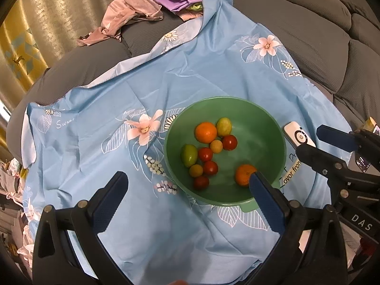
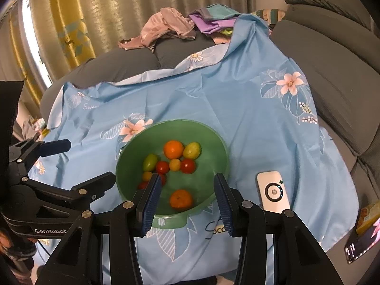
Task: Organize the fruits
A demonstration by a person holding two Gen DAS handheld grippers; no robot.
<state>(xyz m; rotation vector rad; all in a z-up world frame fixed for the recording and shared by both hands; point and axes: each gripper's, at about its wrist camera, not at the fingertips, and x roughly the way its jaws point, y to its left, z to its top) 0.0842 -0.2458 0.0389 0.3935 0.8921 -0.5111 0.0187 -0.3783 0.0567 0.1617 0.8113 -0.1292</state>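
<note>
The round green plastic bowl (image 2: 220, 147) sits on a light blue floral-print cloth (image 2: 213, 99) spread over a grey cushioned sofa (image 2: 332, 71). All fruit lies inside the bowl. A large orange tangerine (image 2: 173, 149) rests toward the bowl's far side, touching a yellow-green oval fruit (image 2: 192, 150). A second orange tangerine (image 2: 181, 198) lies alone near the bowl's near wall. Small red tomatoes (image 2: 188, 165) and small yellow fruits (image 2: 175, 164) cluster at the bowl's centre, with a green oval fruit (image 2: 150, 162) at its left side.

The right gripper (image 2: 186, 204) hovers over the bowl's near rim, jaws apart, empty. The left gripper (image 1: 187, 201) hangs left of the bowl, jaws wide apart, empty.

A white rounded remote-like device (image 2: 273, 191) lies on the cloth just right of the bowl. Crumpled pink and purple garments (image 2: 171, 27) lie well beyond the bowl.
</note>
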